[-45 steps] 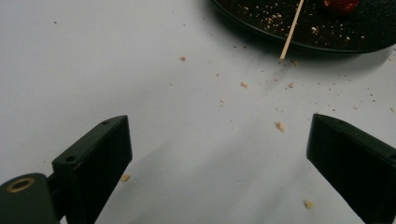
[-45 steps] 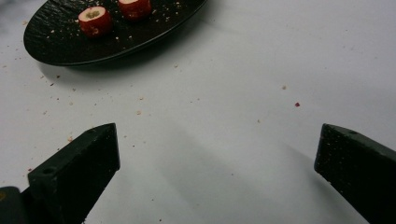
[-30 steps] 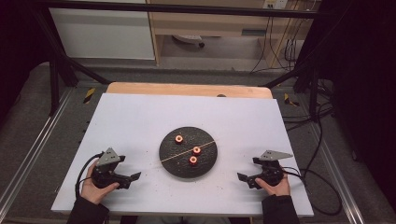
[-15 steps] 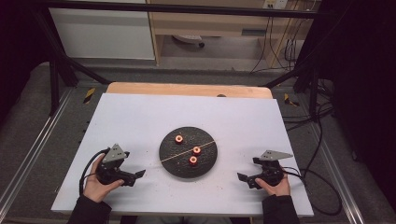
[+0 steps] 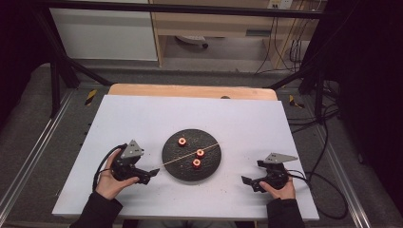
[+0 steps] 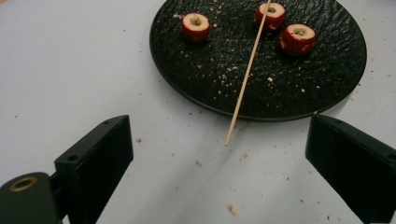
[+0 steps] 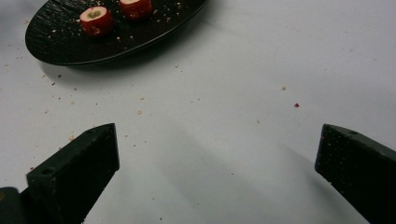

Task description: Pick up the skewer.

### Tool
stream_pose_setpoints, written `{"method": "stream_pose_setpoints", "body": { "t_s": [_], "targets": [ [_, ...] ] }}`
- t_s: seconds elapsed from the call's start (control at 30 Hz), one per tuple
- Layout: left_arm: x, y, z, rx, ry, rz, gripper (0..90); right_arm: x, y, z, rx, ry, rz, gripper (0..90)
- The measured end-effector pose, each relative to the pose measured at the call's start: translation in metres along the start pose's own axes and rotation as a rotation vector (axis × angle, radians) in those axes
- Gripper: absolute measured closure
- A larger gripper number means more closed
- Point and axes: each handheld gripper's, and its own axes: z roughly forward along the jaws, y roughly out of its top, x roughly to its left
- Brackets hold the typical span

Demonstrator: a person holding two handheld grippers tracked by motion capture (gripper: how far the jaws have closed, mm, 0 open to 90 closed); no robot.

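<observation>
Work has barely begun, we judge: skewer (image 6: 244, 77) bare, three fruits (image 6: 196, 26) on plate (image 5: 171, 166), left gripper (image 6: 219, 163) near, both grippers' jaws apart.

Open table around a central plate

Bare white table (image 5: 142, 118) lay free on every side of the black plate (image 5: 177, 164); the wooden skewer (image 6: 246, 77) overhung its rim towards the left gripper (image 5: 153, 173), three fruit pieces (image 6: 196, 26) behind it
</observation>
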Motion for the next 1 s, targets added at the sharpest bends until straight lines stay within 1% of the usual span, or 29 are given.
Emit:
{"method": "stream_pose_setpoints", "body": {
  "t_s": [0.17,0.37,0.6,0.77,0.87,1.0],
  "targets": [
    [-0.004,0.011,0.011,0.028,-0.009,0.022,7.9,0.0,0.0,0.001,0.001,-0.001,-0.001,0.6],
    [-0.007,0.021,0.024,0.059,-0.016,0.038,9.0,0.0,0.0,0.001,0.004,0.0,-0.002,0.6],
    [-0.011,0.033,0.039,0.098,-0.015,0.054,11.7,0.0,0.0,0.001,0.008,0.005,0.002,0.7],
    [-0.014,0.04,0.048,0.118,-0.022,0.063,16.1,0.0,0.0,0.002,0.014,0.005,0.001,0.7],
    [-0.015,0.044,0.053,0.132,-0.032,0.072,19.1,0.0,0.0,0.002,0.013,0.005,0.001,0.7],
    [-0.016,0.048,0.061,0.149,-0.055,0.082,25.6,0.0,0.0,0.002,0.014,0.008,-0.004,0.7]
  ]
}}
